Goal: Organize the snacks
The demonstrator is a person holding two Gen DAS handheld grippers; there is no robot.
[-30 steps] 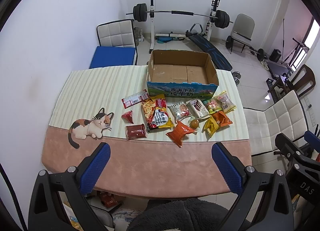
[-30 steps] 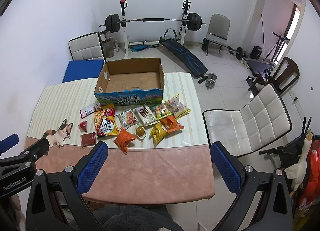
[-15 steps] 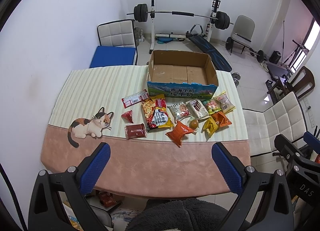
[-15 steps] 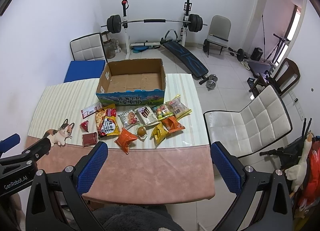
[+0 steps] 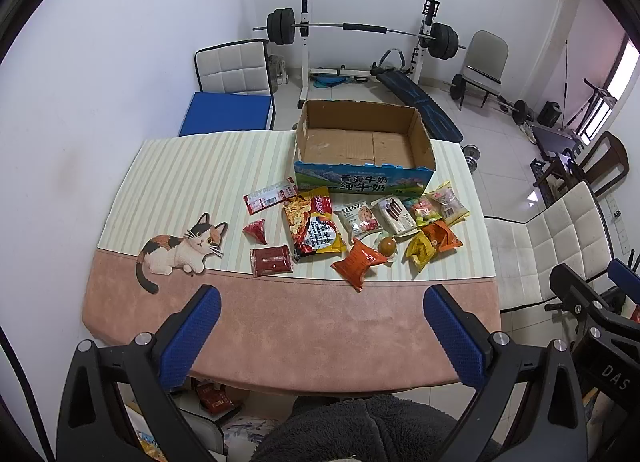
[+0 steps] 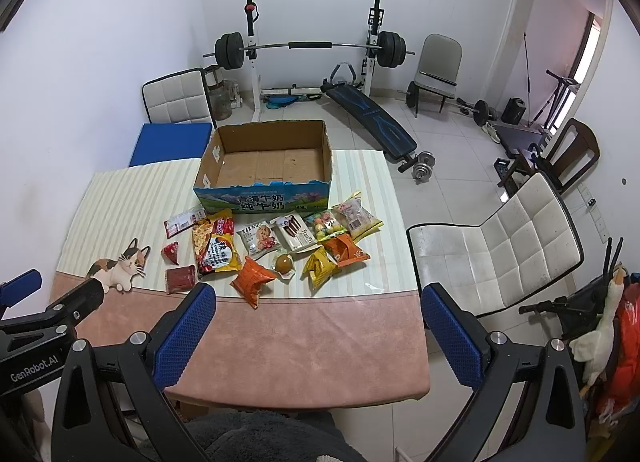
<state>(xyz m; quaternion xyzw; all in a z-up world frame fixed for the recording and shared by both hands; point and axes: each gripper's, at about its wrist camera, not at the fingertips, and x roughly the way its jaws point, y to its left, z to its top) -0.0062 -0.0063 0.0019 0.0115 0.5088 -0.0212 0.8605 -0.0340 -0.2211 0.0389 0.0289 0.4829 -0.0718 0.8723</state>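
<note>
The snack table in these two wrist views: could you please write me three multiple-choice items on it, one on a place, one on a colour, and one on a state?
1. Where do the snack packets lie relative to the cardboard box?
A. Inside it
B. On the table in front of its printed side
C. On the white chair

2. What colour are the finger pads of the left gripper?
A. Blue
B. Red
C. Green

3. What is the state of the right gripper?
A. Shut on a packet
B. Open, holding nothing
C. Shut and empty

Answers:
1 B: the box floor is bare, and packets such as the orange packet lie on the cloth before it.
2 A: both pads are blue.
3 B: its fingers stand wide apart with nothing between them.
</note>
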